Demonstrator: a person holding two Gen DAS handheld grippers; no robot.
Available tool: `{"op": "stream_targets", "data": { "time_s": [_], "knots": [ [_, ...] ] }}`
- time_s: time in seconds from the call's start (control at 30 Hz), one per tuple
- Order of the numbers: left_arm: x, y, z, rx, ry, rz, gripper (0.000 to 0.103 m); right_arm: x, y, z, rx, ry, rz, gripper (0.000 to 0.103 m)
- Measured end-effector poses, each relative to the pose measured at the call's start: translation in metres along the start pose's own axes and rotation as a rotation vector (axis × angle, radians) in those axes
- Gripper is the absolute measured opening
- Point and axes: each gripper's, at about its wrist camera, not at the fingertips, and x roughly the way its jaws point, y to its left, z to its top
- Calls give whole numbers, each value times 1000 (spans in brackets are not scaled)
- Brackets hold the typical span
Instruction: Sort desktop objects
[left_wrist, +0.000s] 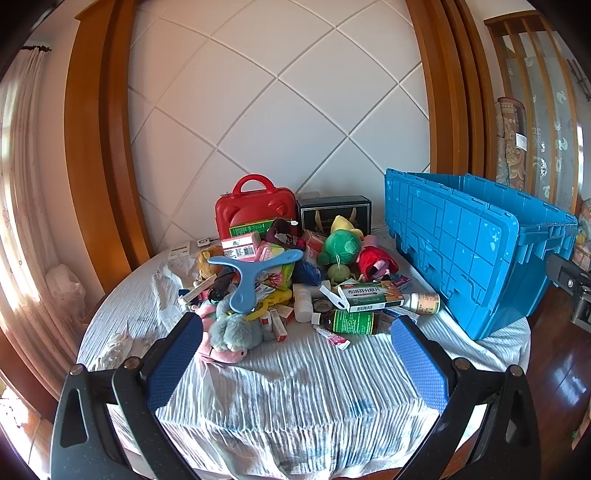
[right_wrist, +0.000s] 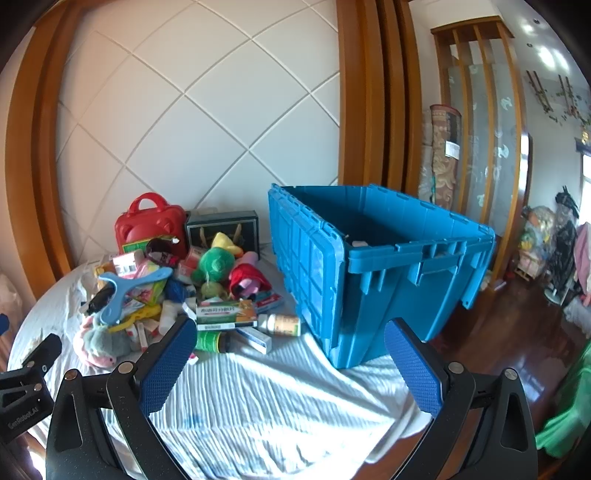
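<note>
A pile of objects lies on the white-clothed round table (left_wrist: 295, 387): a blue boomerang-shaped toy (left_wrist: 243, 273), a green plush (left_wrist: 340, 247), a red plush (left_wrist: 375, 262), a grey plush (left_wrist: 232, 334), a green-and-white medicine box (left_wrist: 369, 297), a dark green bottle (left_wrist: 351, 322) and a white bottle (left_wrist: 421, 302). My left gripper (left_wrist: 297, 326) is open and empty, just in front of the pile. My right gripper (right_wrist: 291, 332) is open and empty, between the pile (right_wrist: 177, 288) and the big blue crate (right_wrist: 369, 258).
A red carry case (left_wrist: 255, 206) and a black box (left_wrist: 334, 214) stand behind the pile against the white panelled wall. The blue crate (left_wrist: 472, 243) fills the table's right side. The table edge drops to dark wood floor (right_wrist: 517, 343) on the right.
</note>
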Motion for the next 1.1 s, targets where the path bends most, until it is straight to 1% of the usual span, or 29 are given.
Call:
{"op": "stream_targets", "data": {
  "time_s": [0.57, 0.67, 0.9, 0.97, 1.1],
  "knots": [
    [7, -5, -1, 6, 4, 13, 103, 6, 0, 2, -12, -6, 20, 103],
    [7, -6, -2, 6, -6, 13, 103, 8, 0, 3, -18, -7, 28, 103],
    [13, -9, -4, -3, -8, 29, 103, 15, 3, 4, -53, -34, 50, 103],
    [15, -7, -8, -3, 0, 31, 103, 15, 3, 3, -70, -49, 77, 103],
    [22, 4, -35, 9, 33, 82, 103, 19, 10, -5, -137, -81, 152, 103]
  ]
}}
